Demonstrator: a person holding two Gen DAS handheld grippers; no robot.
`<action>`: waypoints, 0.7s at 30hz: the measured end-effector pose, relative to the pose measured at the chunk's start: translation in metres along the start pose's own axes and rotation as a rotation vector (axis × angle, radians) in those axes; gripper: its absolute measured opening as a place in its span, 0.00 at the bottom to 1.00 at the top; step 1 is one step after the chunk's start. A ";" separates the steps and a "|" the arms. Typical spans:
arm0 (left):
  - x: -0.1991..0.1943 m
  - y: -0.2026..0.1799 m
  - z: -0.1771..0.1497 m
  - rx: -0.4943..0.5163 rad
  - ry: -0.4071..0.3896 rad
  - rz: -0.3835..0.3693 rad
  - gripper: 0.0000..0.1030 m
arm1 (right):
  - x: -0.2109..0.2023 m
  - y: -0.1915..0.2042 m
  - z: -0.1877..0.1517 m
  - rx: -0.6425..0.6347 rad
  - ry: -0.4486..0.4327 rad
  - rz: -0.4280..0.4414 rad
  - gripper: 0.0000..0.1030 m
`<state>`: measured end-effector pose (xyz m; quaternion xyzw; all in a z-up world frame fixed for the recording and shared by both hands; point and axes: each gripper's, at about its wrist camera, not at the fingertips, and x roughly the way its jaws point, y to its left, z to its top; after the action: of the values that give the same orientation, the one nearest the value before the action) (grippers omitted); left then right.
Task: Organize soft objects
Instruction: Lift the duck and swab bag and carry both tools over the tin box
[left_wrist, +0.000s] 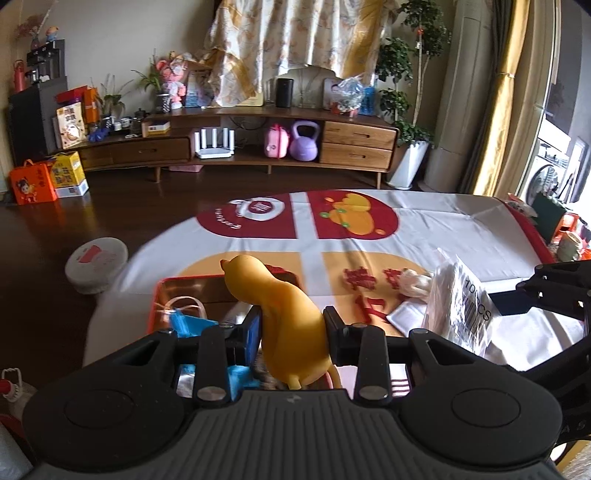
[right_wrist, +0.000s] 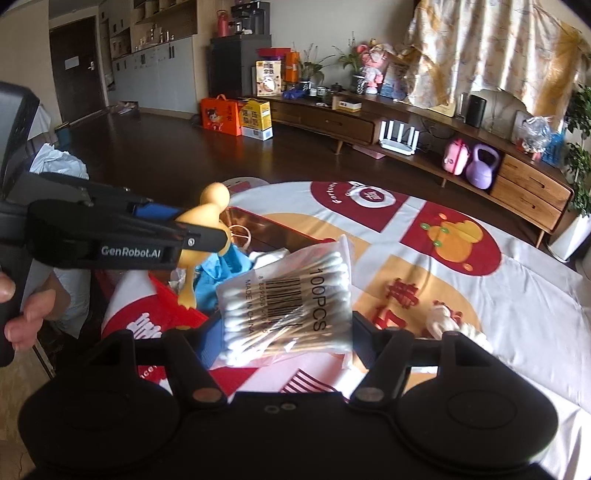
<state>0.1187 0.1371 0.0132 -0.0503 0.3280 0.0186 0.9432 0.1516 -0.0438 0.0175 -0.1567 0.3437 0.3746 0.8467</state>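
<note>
My left gripper (left_wrist: 291, 325) is shut on a yellow rubber chicken toy (left_wrist: 280, 306) and holds it above a red tray (left_wrist: 173, 286); the toy also shows in the right wrist view (right_wrist: 207, 218), clamped in the left gripper (right_wrist: 207, 236). My right gripper (right_wrist: 286, 332) is shut on a clear bag of cotton swabs (right_wrist: 291, 295), raised above the tablecloth; the bag also shows in the left wrist view (left_wrist: 461, 295). The tray holds a blue cloth (right_wrist: 214, 273) and a looped cord (left_wrist: 184, 306). A white knotted rope toy (right_wrist: 454, 325) lies on the cloth to the right.
The table wears a white, red and orange printed cloth (left_wrist: 424, 225). A white round robot vacuum (left_wrist: 96, 264) sits on the dark floor left. A long wooden TV cabinet (left_wrist: 258, 140) stands behind. A white flat packet (left_wrist: 406, 314) lies by the bag.
</note>
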 end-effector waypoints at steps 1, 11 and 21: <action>0.000 0.005 0.001 -0.001 0.000 0.006 0.33 | 0.003 0.003 0.003 -0.004 0.003 0.005 0.66; 0.019 0.052 0.007 -0.026 0.039 0.058 0.34 | 0.042 0.017 0.016 -0.038 0.040 0.014 0.67; 0.059 0.077 0.006 -0.020 0.090 0.086 0.34 | 0.099 0.026 0.023 -0.125 0.088 0.020 0.67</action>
<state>0.1638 0.2141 -0.0252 -0.0466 0.3715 0.0600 0.9253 0.1905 0.0380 -0.0354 -0.2224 0.3582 0.3967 0.8154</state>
